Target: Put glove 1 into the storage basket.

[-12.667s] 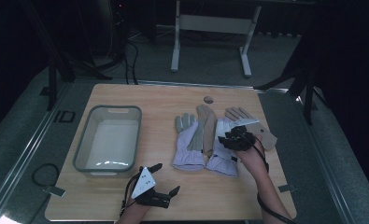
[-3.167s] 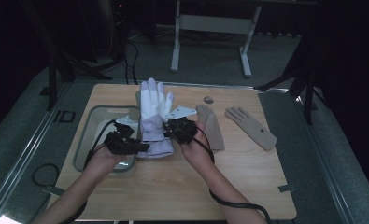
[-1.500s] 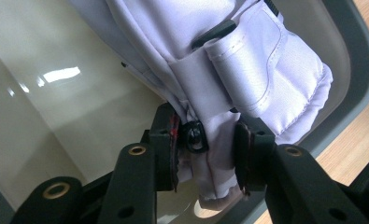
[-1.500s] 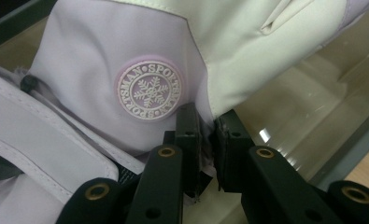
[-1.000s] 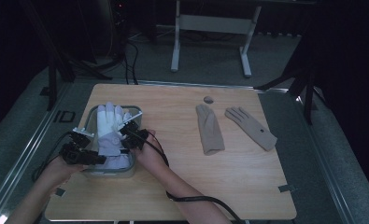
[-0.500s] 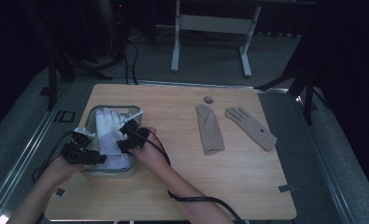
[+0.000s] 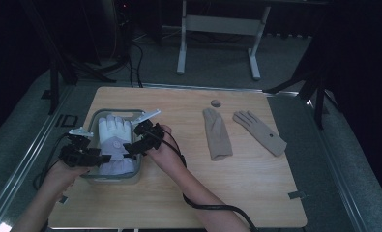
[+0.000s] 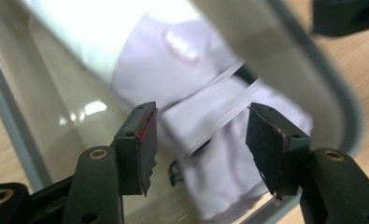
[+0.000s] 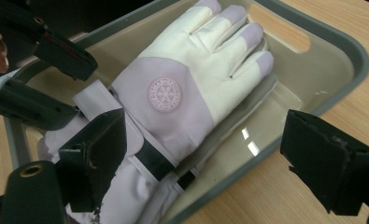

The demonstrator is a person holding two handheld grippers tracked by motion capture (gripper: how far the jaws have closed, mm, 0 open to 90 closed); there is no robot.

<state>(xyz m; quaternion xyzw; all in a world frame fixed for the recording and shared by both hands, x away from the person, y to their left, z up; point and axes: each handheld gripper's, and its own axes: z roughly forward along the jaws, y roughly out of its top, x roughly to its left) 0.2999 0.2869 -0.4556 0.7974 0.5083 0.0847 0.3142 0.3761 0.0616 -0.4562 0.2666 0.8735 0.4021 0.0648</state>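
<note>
Lilac-and-cream ski gloves (image 7: 113, 145) lie stacked in the grey tub (image 7: 112, 177) at the table's left, fingers toward the far end. I have just been opening both tools: my right gripper (image 7: 139, 139) stands wide and released above the cuff, my left gripper (image 7: 82, 155) half open over it, nothing pinched. Drop-off looks done; next, I judge, I reach right for the tan gloves (image 7: 216, 133).

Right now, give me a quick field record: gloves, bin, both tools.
white-and-lilac gloves: lying in the bin, cuffs toward the person
bin: grey, at the table's left
left tool: jaws apart over the cuff, have just opened further, not pressing
right tool: jaws wide, have just opened, nothing gripped
tan gloves: flat on the table, to the right
</note>
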